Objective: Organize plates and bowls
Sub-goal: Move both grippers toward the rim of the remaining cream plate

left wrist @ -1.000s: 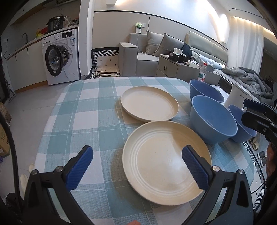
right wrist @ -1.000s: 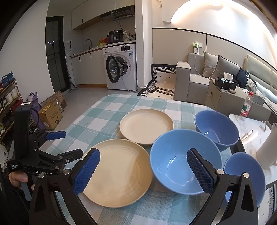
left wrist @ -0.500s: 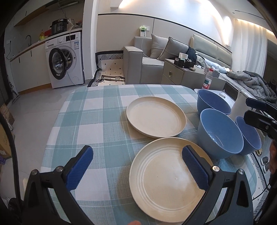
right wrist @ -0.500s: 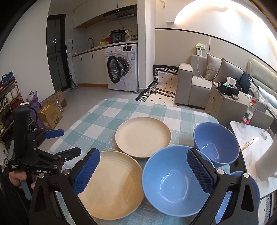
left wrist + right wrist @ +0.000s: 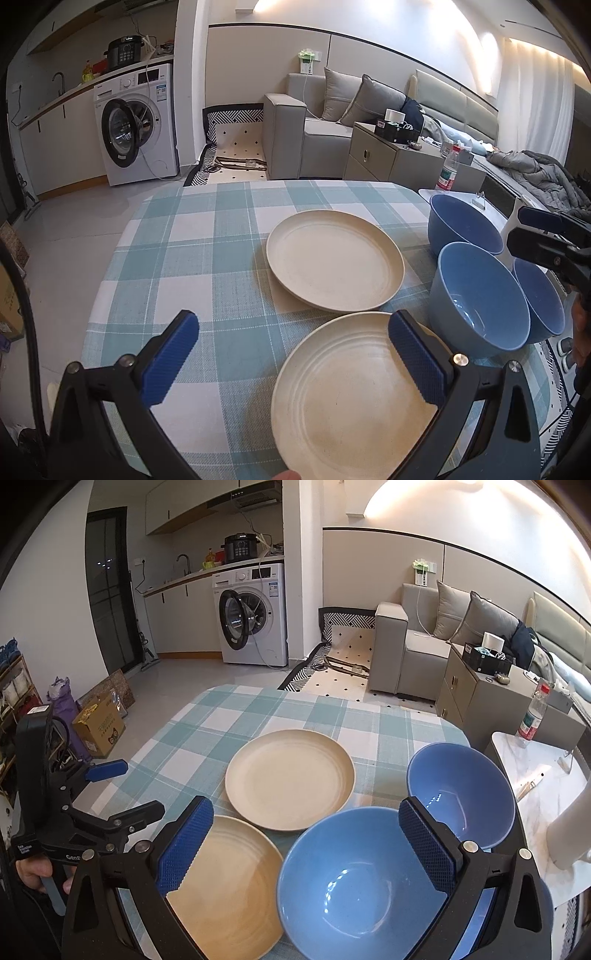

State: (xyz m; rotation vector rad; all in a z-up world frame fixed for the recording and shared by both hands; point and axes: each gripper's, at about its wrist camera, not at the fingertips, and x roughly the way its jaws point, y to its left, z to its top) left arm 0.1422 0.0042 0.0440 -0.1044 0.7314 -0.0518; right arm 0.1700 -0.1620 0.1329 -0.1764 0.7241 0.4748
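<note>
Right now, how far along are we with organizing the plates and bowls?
Nothing looks done yet. The two cream plates, near and far, lie apart on the checked tablecloth, and the three blue bowls stand unstacked. Nothing is in hand: the left gripper hangs open over the near plate, the right gripper open over the nearest bowl. All the stacking is left.
</note>
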